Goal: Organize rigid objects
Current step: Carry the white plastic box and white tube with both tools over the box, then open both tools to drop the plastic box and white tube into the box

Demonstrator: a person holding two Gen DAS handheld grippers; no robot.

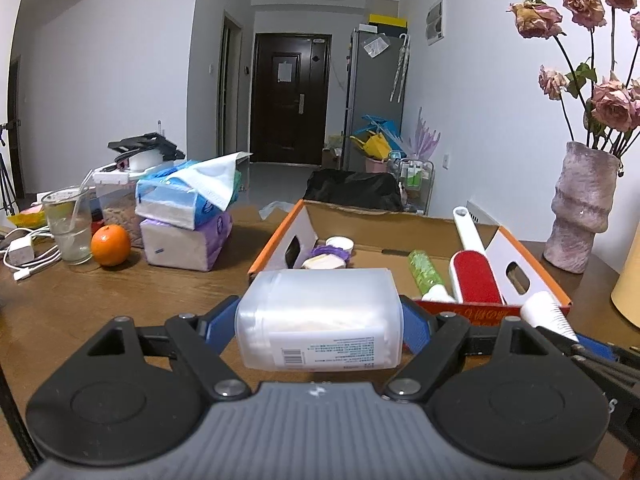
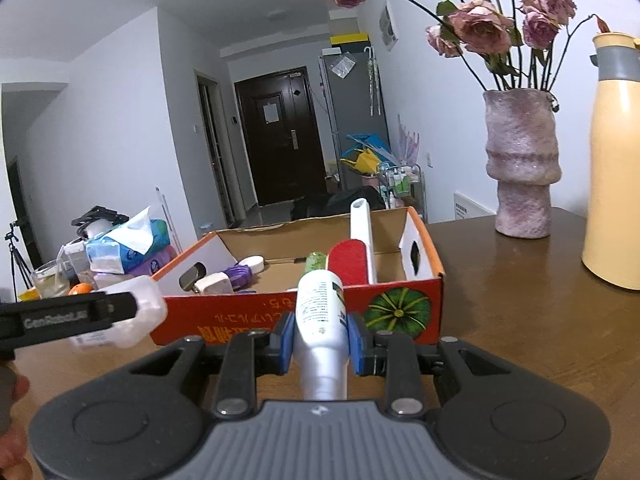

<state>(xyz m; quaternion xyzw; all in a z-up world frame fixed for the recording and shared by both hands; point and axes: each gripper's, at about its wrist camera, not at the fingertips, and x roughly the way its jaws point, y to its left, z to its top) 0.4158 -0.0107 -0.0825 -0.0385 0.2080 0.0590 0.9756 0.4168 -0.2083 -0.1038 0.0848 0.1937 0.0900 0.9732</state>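
My left gripper is shut on a translucent plastic container lying sideways, held just in front of the cardboard box. The same container shows at the left of the right wrist view, near the box's front corner. My right gripper is shut on a white tube-shaped bottle, its far end pointing over the front wall of the box. Inside the box lie a red lint brush with a white handle, a green bottle, a white jar and a purple item.
On the brown table stand a pink vase of dried roses and a cream thermos to the right. Tissue packs, an orange, a glass with a straw and charger cables crowd the left.
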